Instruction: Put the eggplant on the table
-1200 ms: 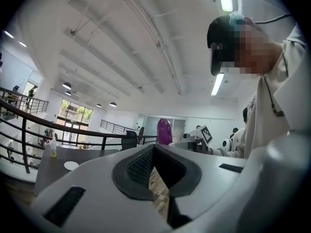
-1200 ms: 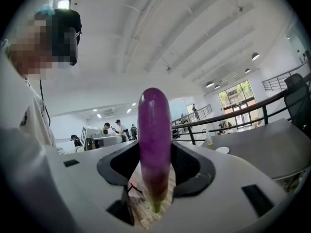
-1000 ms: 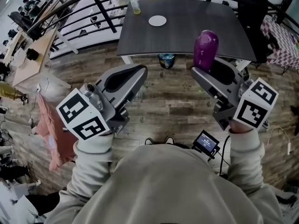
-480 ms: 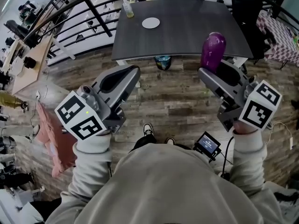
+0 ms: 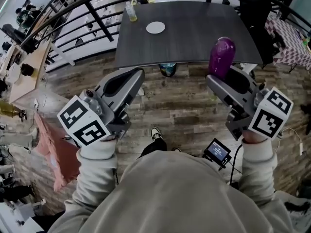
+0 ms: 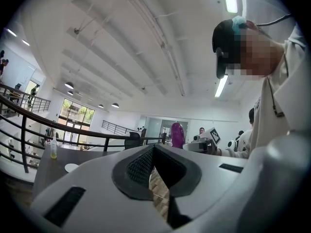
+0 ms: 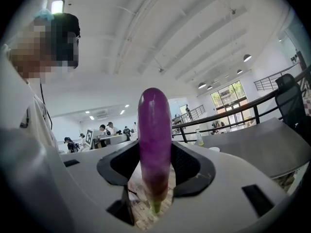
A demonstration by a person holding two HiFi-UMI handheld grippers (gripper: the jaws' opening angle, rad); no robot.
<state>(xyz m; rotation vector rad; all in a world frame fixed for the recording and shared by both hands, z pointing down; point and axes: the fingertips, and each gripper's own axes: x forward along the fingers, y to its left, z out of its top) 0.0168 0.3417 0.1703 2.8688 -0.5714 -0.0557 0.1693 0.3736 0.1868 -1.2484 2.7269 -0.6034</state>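
While one eggplant (image 5: 222, 55) stands upright, stem down, clamped in right gripper (image 5: 224, 79) jaws at 1 o'clock near desk (image 5: 194, 33) front edge: left gripper (image 5: 127, 79) jaws pressed together, empty. One plate (image 5: 155, 27), one bottle (image 5: 131, 12) on desk.

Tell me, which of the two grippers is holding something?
The right gripper: a purple eggplant stands upright between its fingers. The left gripper has nothing between its fingers.
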